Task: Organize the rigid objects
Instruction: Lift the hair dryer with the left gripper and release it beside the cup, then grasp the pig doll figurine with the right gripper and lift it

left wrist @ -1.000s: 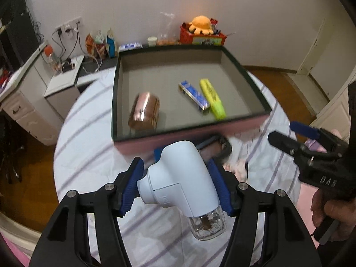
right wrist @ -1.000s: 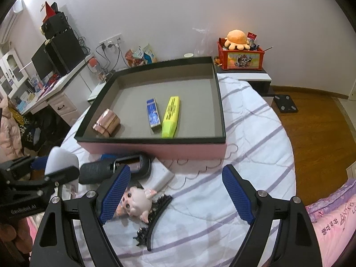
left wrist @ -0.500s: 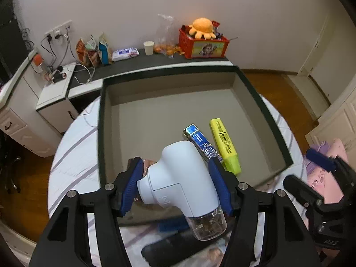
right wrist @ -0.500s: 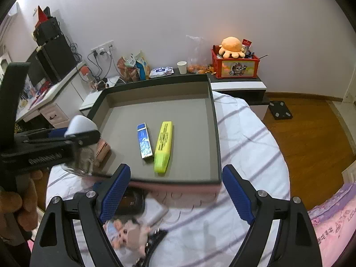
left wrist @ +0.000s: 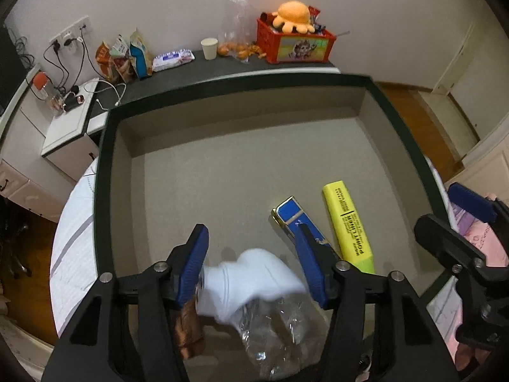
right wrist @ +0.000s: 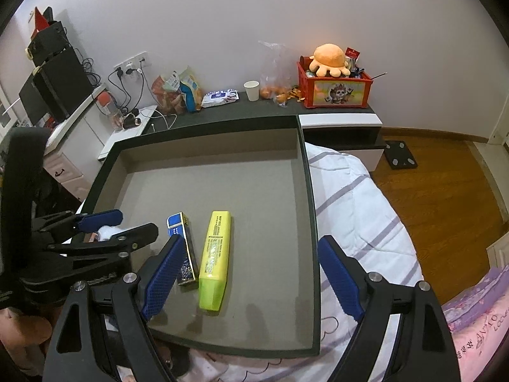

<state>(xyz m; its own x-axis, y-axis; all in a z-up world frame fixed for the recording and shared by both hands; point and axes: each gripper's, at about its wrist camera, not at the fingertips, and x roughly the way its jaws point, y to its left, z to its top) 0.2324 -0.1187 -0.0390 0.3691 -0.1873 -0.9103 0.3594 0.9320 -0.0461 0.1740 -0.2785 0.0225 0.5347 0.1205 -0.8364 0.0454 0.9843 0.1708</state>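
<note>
A large dark-rimmed tray (left wrist: 105,172) (right wrist: 313,210) with a grey floor holds a yellow highlighter (left wrist: 348,226) (right wrist: 216,254) and a blue box (left wrist: 291,215) (right wrist: 181,242). My left gripper (left wrist: 251,264) (right wrist: 125,224) is open over the tray's near left part. A white device with a clear cup (left wrist: 251,289) is blurred between and below its fingers, apart from the pads. A copper-coloured tin (left wrist: 187,328) lies under it. My right gripper (right wrist: 248,280) is open and empty above the tray's near edge.
The tray rests on a round table with a striped white cloth (right wrist: 359,203). Behind it a dark shelf (right wrist: 222,111) carries snack bags, a paper cup and a red crate with an orange plush (right wrist: 331,60). A wooden floor (right wrist: 445,184) lies to the right.
My left gripper carried the white device from the cloth forward over the tray and opened; the device now drops free between the fingers. My right gripper also moved forward over the tray's edge.
</note>
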